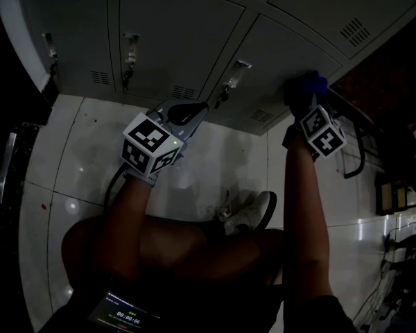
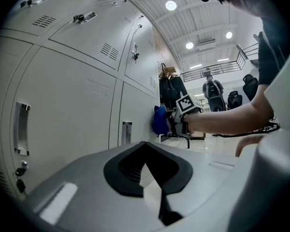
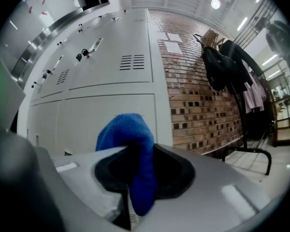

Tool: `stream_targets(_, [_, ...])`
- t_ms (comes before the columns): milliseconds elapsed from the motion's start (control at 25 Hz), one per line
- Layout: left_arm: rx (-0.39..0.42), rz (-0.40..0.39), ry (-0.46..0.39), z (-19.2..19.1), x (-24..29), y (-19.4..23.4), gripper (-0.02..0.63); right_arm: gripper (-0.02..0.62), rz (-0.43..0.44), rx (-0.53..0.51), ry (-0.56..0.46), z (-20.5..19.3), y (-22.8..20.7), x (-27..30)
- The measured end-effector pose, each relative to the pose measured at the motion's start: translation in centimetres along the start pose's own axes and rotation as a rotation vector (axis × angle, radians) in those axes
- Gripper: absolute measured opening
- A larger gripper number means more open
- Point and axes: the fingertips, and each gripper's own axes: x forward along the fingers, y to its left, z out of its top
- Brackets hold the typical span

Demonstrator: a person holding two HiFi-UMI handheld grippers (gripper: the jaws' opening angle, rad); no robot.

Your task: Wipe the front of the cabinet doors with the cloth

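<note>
The right claw is clenched on a blue cloth. The cloth is pinched between its two jaws, and a soft lump of it sticks out in front of the claw. That lump is pressed on the gray cabinet doors right ahead of the claw. In the left gripper view you can see the blue lump touching the door, low down near the floor

Above the right claw there are little air slits in a higher door. To the right of this claw the doors end and a brick wall begins. Farther to the right stands a rack with dark bags hanging on it

The left claw is squeezed closed and has nothing in it. Its jaws meet at a point. It sits off to the left of the right claw, well apart from it, and it points at the doors too. A small metal handle is just ahead of its tip and a bit to the right. I cannot tell if this claw touches the door

Below both claws is the shiny white floor. Behind the claws are the person's bare arms, and one white shoe rests on the floor between them
</note>
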Motion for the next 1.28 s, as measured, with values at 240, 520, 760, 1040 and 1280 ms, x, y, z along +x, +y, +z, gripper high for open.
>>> stream_targets(240, [-0.005, 0.016, -0.01, 0.3, -0.4, 0.4, 0.002, 0.077, 0.165, -0.016, 0.014, -2.8, 10.2, -1.1])
stream_targets(520, [-0.012, 0.019, -0.029, 0.8, -0.6, 0.4, 0.0, 0.077, 0.299, -0.052, 0.071, -6.9, 19.4, -0.6])
stream_targets(760, [-0.008, 0.017, -0.032, 0.9, -0.6, 0.6, 0.0, 0.077, 0.281, -0.056, 0.108, -8.6, 19.7, 1.2])
stream_targets(1040, [0.004, 0.012, -0.012, 0.3, -0.3, 0.4, 0.002, 0.077, 0.162, -0.055, 0.106, -8.7, 11.7, 1.9])
stream_targets(1280, [0.015, 0.004, 0.004, 0.0, -0.1, 0.1, 0.0, 0.077, 0.057, -0.068, 0.107, -8.3, 5.0, 2.1])
